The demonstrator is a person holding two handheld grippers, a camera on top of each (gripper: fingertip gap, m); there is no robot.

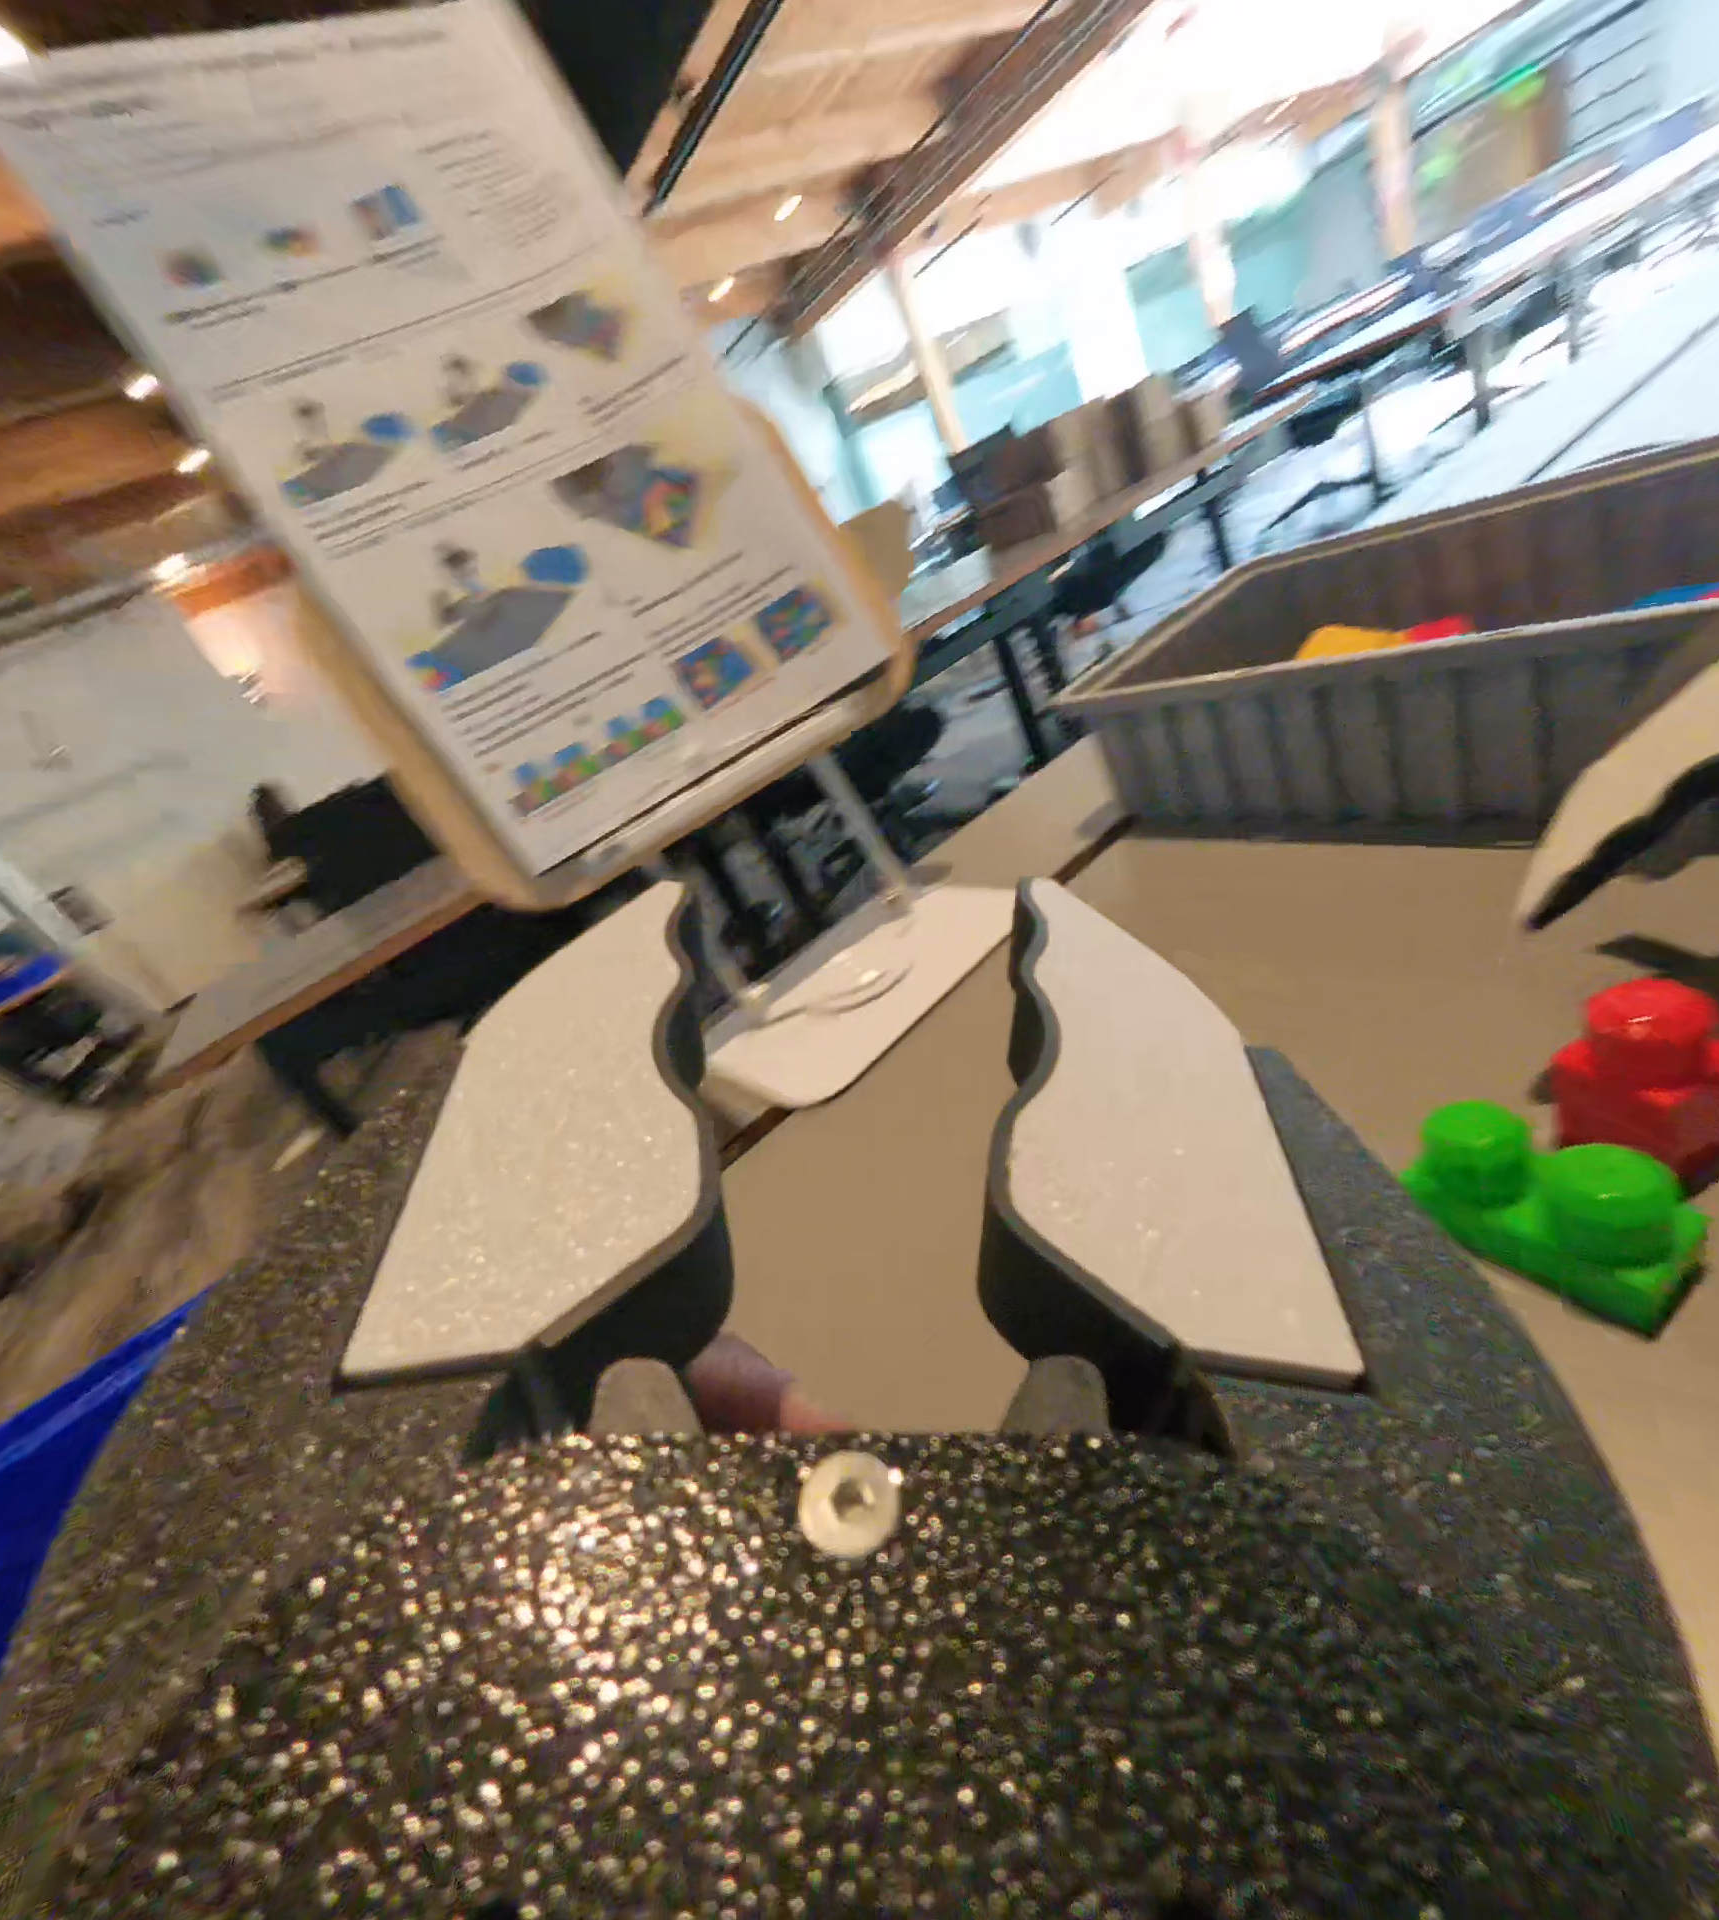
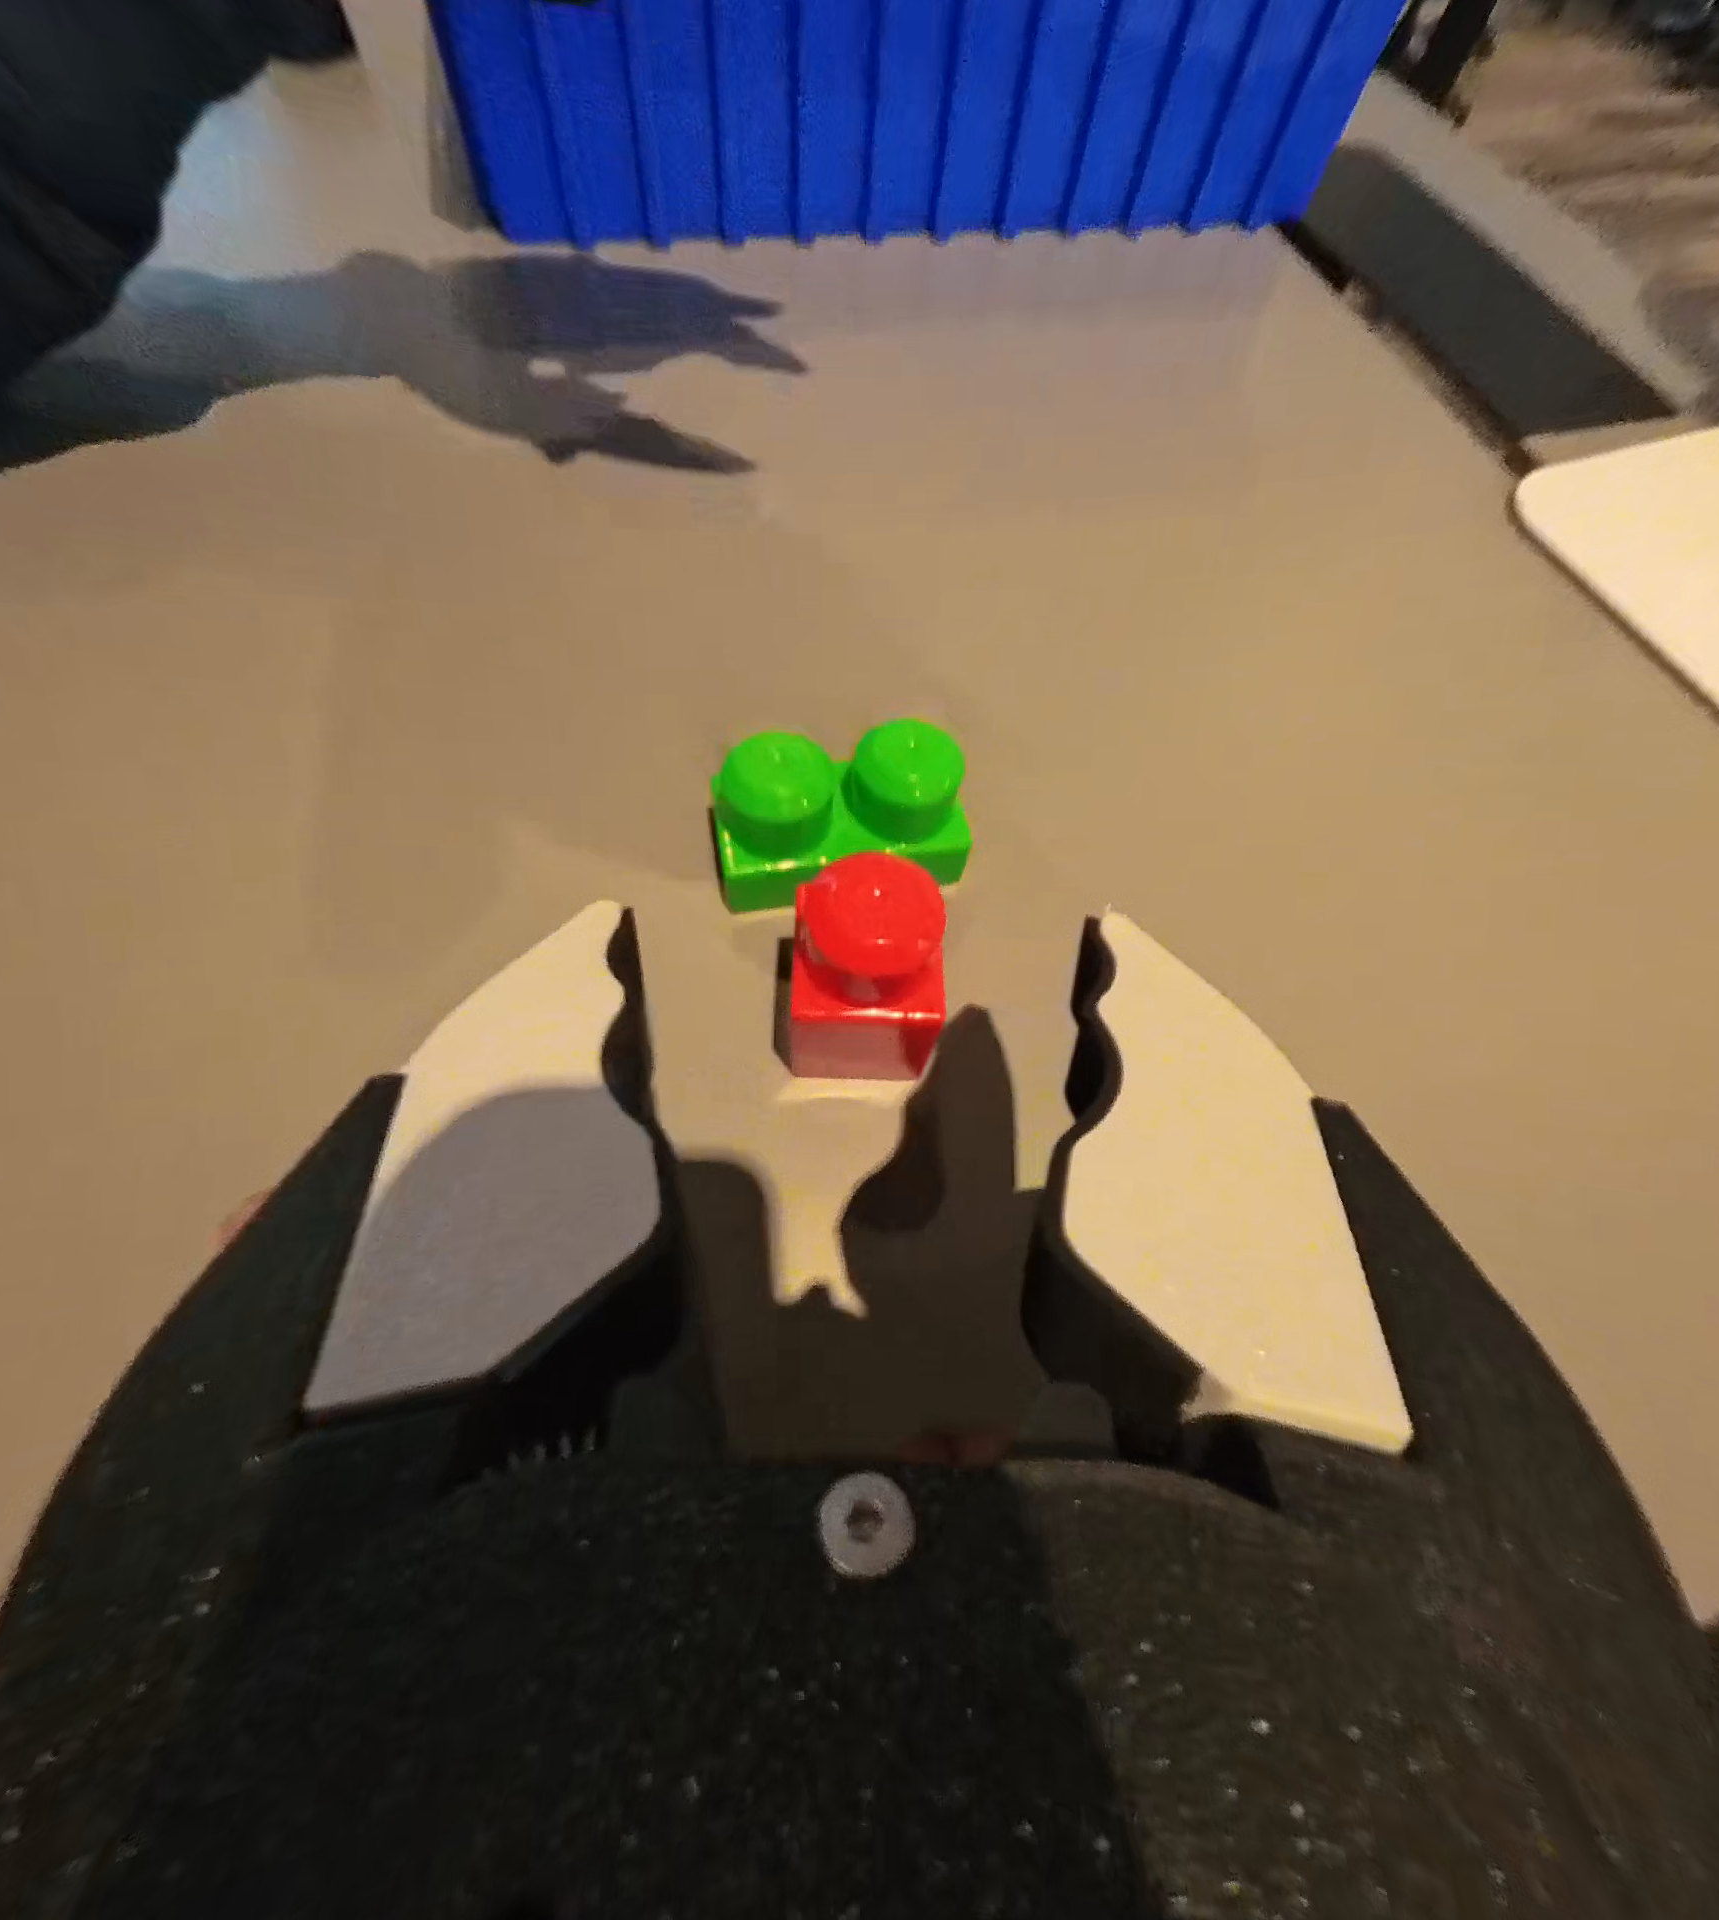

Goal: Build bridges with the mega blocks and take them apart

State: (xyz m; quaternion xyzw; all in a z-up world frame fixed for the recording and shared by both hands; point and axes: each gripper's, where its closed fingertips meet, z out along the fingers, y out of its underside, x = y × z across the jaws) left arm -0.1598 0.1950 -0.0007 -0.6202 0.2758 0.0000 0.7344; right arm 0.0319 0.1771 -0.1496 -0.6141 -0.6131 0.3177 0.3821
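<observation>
Jaws spread on both grippers, nothing held. Right gripper (image 2: pixel 860 920) sits just short of red block (image 2: pixel 865 982) on table (image 2: pixel 315 727), dead ahead; green block (image 2: pixel 839 805) just beyond, long axis crosswise. Left gripper (image 1: pixel 850 904) aims elsewhere, farther off.

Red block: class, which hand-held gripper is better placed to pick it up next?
Right hand-held gripper: open, with the red block just ahead between its fingertips. The left hand-held gripper points away.

Left tool (image 1: pixel 850 914) agape, empty, above table (image 1: pixel 1302 997); green block (image 1: pixel 1561 1226) beside red block (image 1: pixel 1655 1070).
</observation>
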